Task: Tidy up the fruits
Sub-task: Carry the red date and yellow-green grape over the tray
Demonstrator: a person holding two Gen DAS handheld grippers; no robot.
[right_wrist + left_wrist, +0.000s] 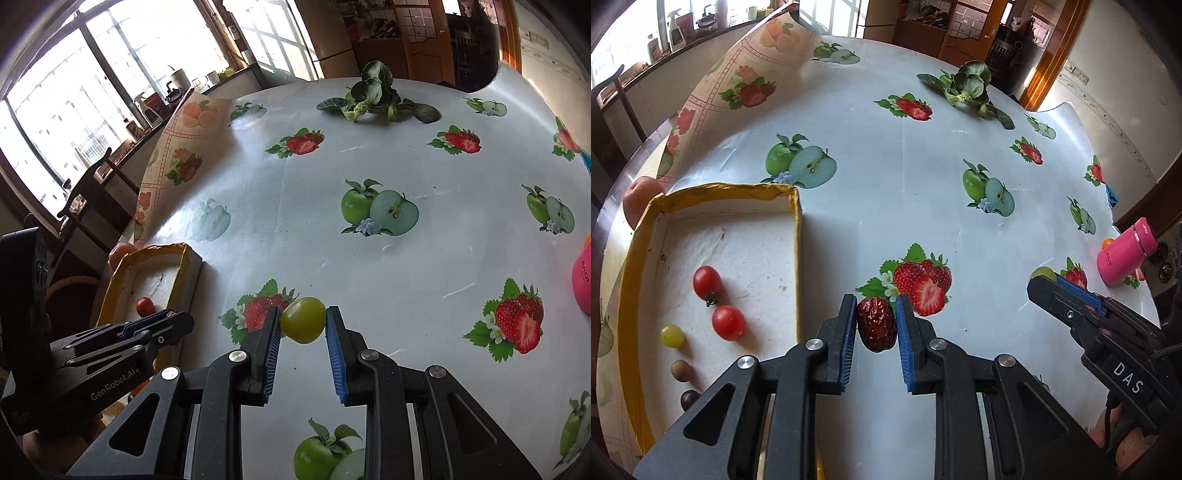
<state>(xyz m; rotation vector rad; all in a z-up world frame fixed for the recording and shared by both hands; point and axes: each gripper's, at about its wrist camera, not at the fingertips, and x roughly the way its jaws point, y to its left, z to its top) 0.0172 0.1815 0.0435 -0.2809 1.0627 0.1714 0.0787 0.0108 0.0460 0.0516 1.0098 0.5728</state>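
Observation:
My left gripper (876,308) is shut on a wrinkled dark red date (876,324), held above the table just right of a yellow-rimmed box (795,229). Inside the box lie two cherry tomatoes (707,281), a green grape (672,335) and two small brown round fruits (680,370). My right gripper (302,320) is shut on a green grape (303,319) above a printed strawberry. In the left wrist view the right gripper (1047,282) shows at the right with the grape (1042,273) at its tip. The left gripper (173,319) shows at the left of the right wrist view, over the box (183,264).
A peach (637,199) sits behind the box's far left corner. Leafy greens (967,86) lie at the far side of the round table with its fruit-print cloth (886,155). A pink bottle (1126,256) lies at the right edge, an orange thing behind it. A folded cloth flap rises at the far left.

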